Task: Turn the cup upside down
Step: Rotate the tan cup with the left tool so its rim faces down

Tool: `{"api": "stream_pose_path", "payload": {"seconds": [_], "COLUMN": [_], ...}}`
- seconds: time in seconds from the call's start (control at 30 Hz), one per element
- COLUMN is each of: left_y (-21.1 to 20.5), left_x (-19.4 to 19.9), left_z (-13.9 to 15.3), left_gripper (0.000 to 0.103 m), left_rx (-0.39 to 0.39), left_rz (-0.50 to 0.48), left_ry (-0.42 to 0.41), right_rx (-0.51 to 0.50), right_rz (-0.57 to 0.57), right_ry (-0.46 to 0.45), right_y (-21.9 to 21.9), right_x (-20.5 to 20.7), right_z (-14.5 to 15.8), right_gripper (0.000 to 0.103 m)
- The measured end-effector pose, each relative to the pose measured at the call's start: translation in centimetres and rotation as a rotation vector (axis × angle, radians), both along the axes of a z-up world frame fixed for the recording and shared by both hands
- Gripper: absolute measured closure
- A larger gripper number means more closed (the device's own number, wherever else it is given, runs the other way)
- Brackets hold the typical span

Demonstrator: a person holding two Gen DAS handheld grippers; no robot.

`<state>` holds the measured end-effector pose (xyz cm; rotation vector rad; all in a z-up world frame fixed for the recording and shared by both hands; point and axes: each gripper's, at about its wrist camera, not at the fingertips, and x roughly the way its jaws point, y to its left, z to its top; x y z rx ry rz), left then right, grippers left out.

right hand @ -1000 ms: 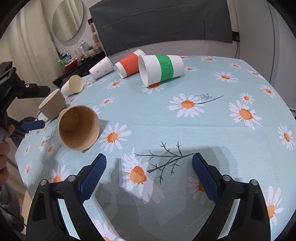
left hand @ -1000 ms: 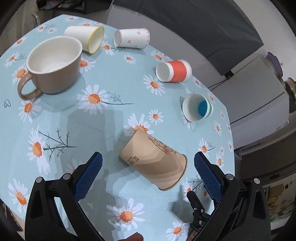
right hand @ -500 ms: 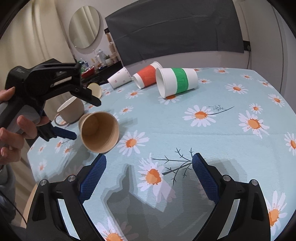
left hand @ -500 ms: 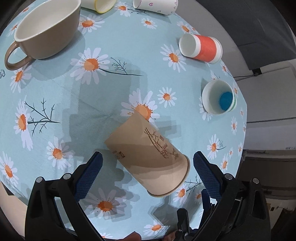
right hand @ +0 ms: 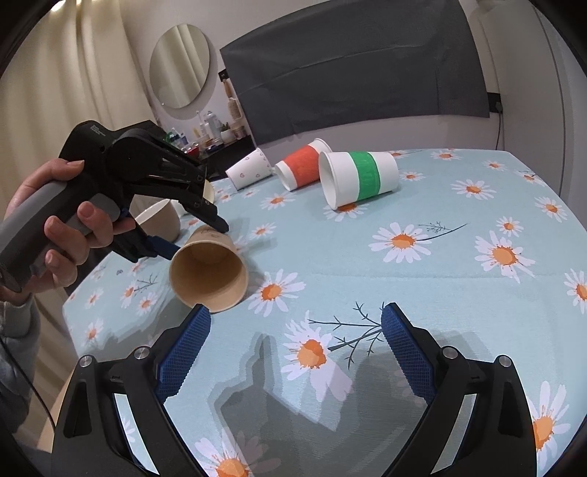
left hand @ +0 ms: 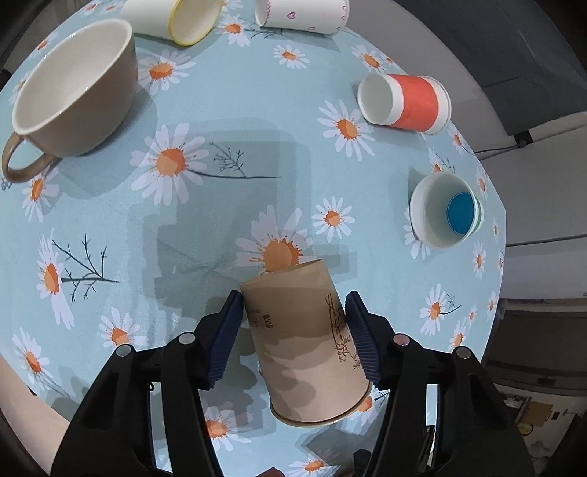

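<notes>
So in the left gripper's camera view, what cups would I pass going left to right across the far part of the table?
Beige ceramic mug → yellow-rimmed white paper cup → white paper cup with pink hearts → orange-banded white paper cup → white paper cup with blue bottom.

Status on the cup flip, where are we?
Done: left gripper is shut on the brown paper cup, blue pads against both sides. In hand: the cup lies sideways, mouth toward the right gripper, which is open. Left: turn it rim-down onto the tablecloth and release.
</notes>
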<state>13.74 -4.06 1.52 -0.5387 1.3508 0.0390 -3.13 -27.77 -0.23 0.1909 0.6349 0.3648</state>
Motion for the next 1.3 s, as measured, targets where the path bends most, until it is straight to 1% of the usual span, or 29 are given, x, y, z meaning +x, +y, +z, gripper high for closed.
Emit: {"api": "stream_pose_path", "payload": {"seconds": [0.1, 0.23, 0.4, 0.57, 0.7, 0.83, 0.87, 0.93, 1.3], "left_y": [-0.7, -1.2, -1.9, -1.9, -2.4, -3.2, -3.3, -3.2, -3.4], "left_x": [0.1, 0.3, 0.5, 0.6, 0.4, -0.2, -0.5, -0.8, -3.3], "left_z": [0.8, 1.7, 3.6, 4.9, 4.8, 3.9, 3.7, 3.3, 2.2], "left_gripper": [0.046, 0.046, 0.047, 0.047, 0.047, 0.047, 0.047, 0.047, 0.047], "left_rx": [0.077, 0.128, 0.317, 0.446, 0.550, 0.684, 0.703, 0.716, 0.735], "left_rz": [-0.048, -0.091, -0.133, -0.126, -0.160, -0.194, -0.202, -0.213, -0.266], "left_ry": [-0.059, -0.116, -0.256, -0.384, -0.500, -0.610, -0.633, -0.653, -0.695], "right_rx": [-0.005, -0.006, -0.013, -0.022, -0.023, -0.022, -0.022, -0.020, -0.023], "right_rz": [-0.012, -0.026, -0.032, -0.039, -0.041, -0.040, -0.040, -0.039, -0.035], "right_ry": [0.001, 0.003, 0.010, 0.014, 0.010, 0.010, 0.009, 0.006, 0.011], "right_y": [-0.1, -0.2, -0.1, -0.1, -0.1, -0.1, -0.1, -0.2, -0.1], "right_x": [0.1, 0.0, 0.1, 0.2, 0.1, 0.1, 0.1, 0.1, 0.2], "right_z": [0.0, 0.0, -0.1, -0.2, -0.1, -0.1, -0.1, 0.0, 0.0], "right_gripper": [0.013, 0.013, 0.013, 0.013, 0.013, 0.013, 0.013, 0.013, 0.013]}}
